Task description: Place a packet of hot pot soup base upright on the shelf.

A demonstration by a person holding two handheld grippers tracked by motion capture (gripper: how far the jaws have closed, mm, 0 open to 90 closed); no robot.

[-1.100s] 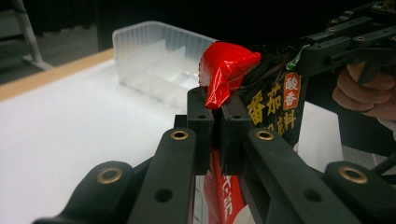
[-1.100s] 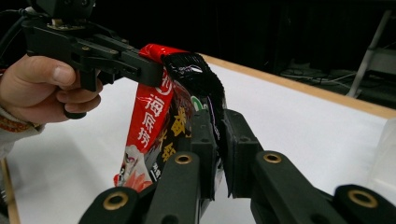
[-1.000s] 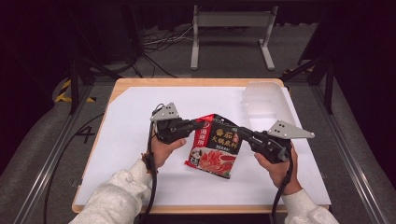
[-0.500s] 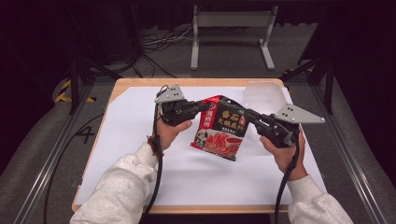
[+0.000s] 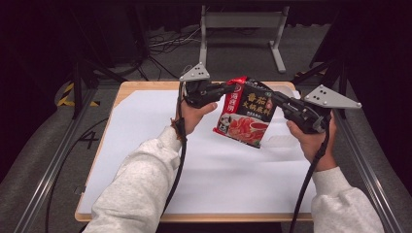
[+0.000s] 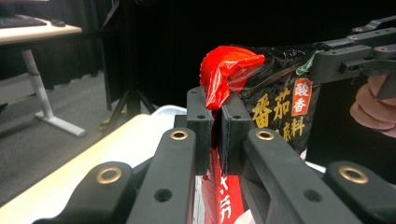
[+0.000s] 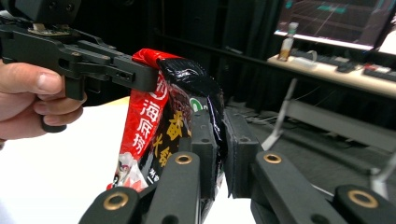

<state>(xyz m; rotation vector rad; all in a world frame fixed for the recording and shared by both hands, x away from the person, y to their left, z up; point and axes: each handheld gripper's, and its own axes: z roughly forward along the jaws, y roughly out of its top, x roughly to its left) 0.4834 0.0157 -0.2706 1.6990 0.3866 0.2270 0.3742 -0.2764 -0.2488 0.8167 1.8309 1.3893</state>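
At the centre of the high view we see the red-and-black snack packet (image 5: 245, 116) held up above the white table (image 5: 145, 145), apparently clear of it. The left gripper (image 5: 224, 89) is clamped on its upper left corner, and the right gripper (image 5: 278, 97) pinches its upper right edge, so 2 grippers carry it.

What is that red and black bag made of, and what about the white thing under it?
The bag looks like thin glossy plastic film: it shines, crinkles and folds where the left tongs and right tongs pinch its top corners. The white sheet looks matt and flat, maybe paper or a thin mat; hard to say. It lies on a table whose tan rim looks like wood.
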